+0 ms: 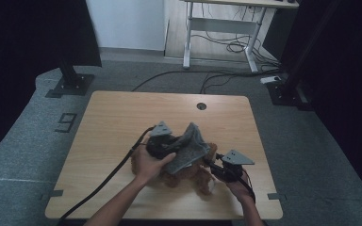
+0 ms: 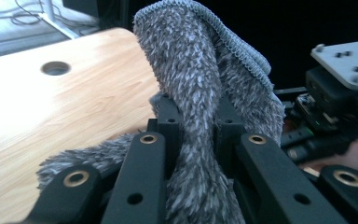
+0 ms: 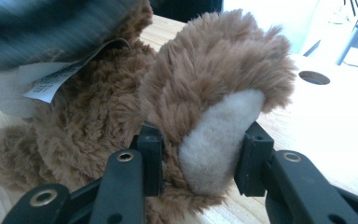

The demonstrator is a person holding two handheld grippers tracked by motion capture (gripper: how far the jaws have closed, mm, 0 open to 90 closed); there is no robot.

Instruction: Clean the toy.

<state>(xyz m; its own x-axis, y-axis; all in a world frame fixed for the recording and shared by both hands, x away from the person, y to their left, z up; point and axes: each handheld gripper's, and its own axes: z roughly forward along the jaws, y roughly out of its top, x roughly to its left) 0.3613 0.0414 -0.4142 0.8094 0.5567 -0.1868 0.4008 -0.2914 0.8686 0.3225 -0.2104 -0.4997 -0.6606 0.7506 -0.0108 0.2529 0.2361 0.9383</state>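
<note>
A brown plush toy (image 1: 188, 178) lies on the wooden table (image 1: 118, 122) near its front edge. Over it hangs a grey fuzzy cloth (image 1: 192, 145), lifted into a peak. My left gripper (image 1: 170, 143) is shut on that cloth (image 2: 200, 70), which runs up between its jaws (image 2: 198, 116). My right gripper (image 1: 217, 165) sits low at the toy's right side. In the right gripper view its jaws (image 3: 203, 154) press on a brown limb with a cream pad (image 3: 219, 135). A white label (image 3: 56, 81) sticks out from the toy under the cloth.
A round cable hole (image 1: 201, 106) is set near the table's far edge. A black cable (image 1: 108, 176) trails from my left gripper off the front left. Behind the table stand a white desk frame (image 1: 217, 33), floor cables and black stands (image 1: 70, 80).
</note>
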